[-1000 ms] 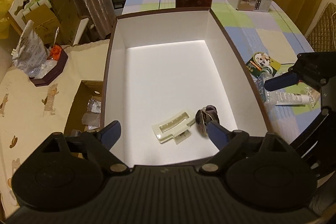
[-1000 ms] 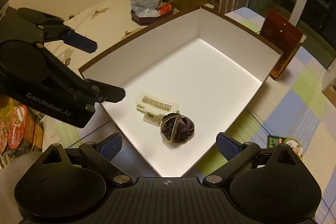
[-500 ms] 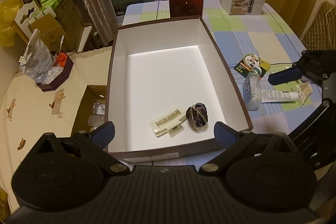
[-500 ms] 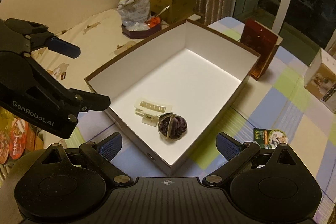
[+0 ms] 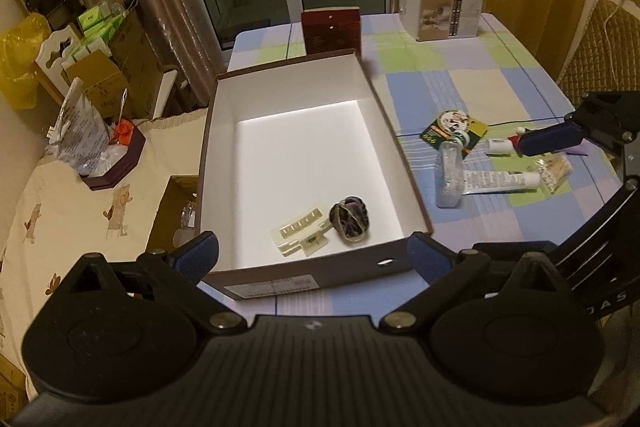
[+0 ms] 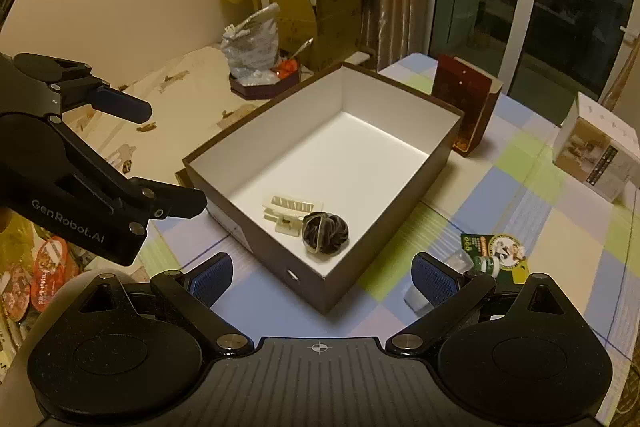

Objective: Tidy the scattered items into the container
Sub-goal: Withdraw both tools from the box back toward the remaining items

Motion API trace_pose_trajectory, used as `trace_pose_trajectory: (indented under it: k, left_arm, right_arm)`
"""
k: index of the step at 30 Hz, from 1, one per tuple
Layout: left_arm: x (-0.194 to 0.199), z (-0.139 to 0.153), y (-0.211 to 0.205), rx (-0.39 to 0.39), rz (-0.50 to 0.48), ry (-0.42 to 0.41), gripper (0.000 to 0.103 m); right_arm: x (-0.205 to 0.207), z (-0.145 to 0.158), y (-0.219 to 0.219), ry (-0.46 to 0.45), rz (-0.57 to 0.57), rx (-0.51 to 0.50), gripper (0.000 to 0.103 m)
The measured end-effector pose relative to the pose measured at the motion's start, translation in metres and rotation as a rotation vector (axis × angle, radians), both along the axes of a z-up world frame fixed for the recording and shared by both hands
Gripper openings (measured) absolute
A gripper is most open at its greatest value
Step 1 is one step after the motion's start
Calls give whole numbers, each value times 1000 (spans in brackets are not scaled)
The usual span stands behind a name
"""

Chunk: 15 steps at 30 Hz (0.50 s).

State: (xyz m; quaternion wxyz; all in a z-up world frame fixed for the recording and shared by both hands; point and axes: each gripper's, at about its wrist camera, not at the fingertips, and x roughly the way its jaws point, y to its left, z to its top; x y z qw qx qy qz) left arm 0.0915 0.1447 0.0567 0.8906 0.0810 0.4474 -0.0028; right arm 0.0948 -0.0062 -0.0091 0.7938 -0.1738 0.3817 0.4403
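Observation:
A brown box with a white inside (image 5: 224, 115) (image 6: 400, 223) stands on the checked tablecloth. In its near corner lie a cream hair clip (image 5: 300, 233) (image 6: 290, 207) and a dark scrunchie (image 5: 349, 219) (image 6: 325, 233). Right of the box lie a clear small bottle (image 5: 450, 171), a white tube (image 5: 500, 181), a green round-label packet (image 5: 454, 125) (image 6: 498, 251) and a small packet (image 5: 554, 169). My left gripper (image 5: 312, 259) is open and empty in front of the box. My right gripper (image 6: 322, 277) is open and empty at the box's near corner.
A dark red box (image 5: 332, 31) (image 6: 466, 107) stands behind the container and a white carton (image 5: 440, 7) (image 6: 598, 155) sits further back. A cream-covered surface (image 5: 72, 211) with a dark tray of bags (image 5: 108, 163) lies to the left. A chair (image 5: 600, 51) is at the right.
Both grippers have drawn back and up from the box, which now looks smaller and farther. The clip and scrunchie have stayed in the box. Both grippers stayed open.

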Motion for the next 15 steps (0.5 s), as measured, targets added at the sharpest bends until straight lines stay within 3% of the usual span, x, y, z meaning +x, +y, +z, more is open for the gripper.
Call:
trace_pose_trajectory:
  k: [15]
  left_arm:
    - [-46,12,-40,-64,-29,-30,100]
  right_arm:
    - [-32,13,-75,-22,-78,68,101]
